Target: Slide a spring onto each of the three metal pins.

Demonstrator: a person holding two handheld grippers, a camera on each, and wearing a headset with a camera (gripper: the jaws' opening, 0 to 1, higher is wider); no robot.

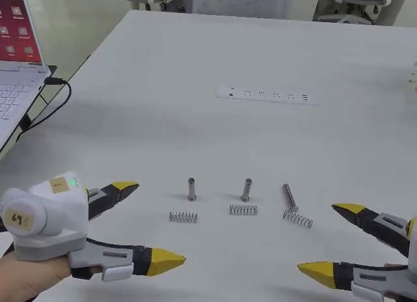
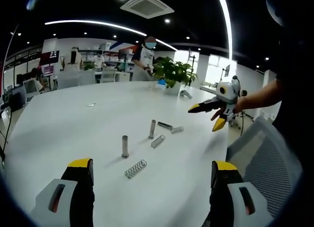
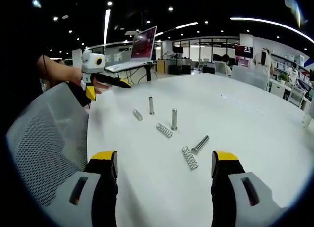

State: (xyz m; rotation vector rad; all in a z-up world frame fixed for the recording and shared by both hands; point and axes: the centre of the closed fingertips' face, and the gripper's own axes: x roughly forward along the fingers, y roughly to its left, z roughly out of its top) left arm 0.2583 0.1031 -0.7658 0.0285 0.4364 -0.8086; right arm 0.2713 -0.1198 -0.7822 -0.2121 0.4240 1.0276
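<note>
- Left gripper point(image 1: 148, 222) is spread wide and empty, near the row's left end.
- Left pin point(image 1: 191, 188) and middle pin point(image 1: 247, 189) stand upright and bare, left spring point(image 1: 183, 216) and middle spring point(image 1: 243, 210) lying just before them.
- Right pin point(image 1: 289, 196) lies tipped over, right spring point(image 1: 298, 218) beside it.
- Right gripper point(image 1: 329, 239) is likewise spread, empty.
- No spring looks threaded; all three remain.

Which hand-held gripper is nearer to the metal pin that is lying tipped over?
Right. The right hand-held gripper sits just beside the tipped pin, at its end of the row; the left hand-held gripper is beyond the two upright pins.
</note>
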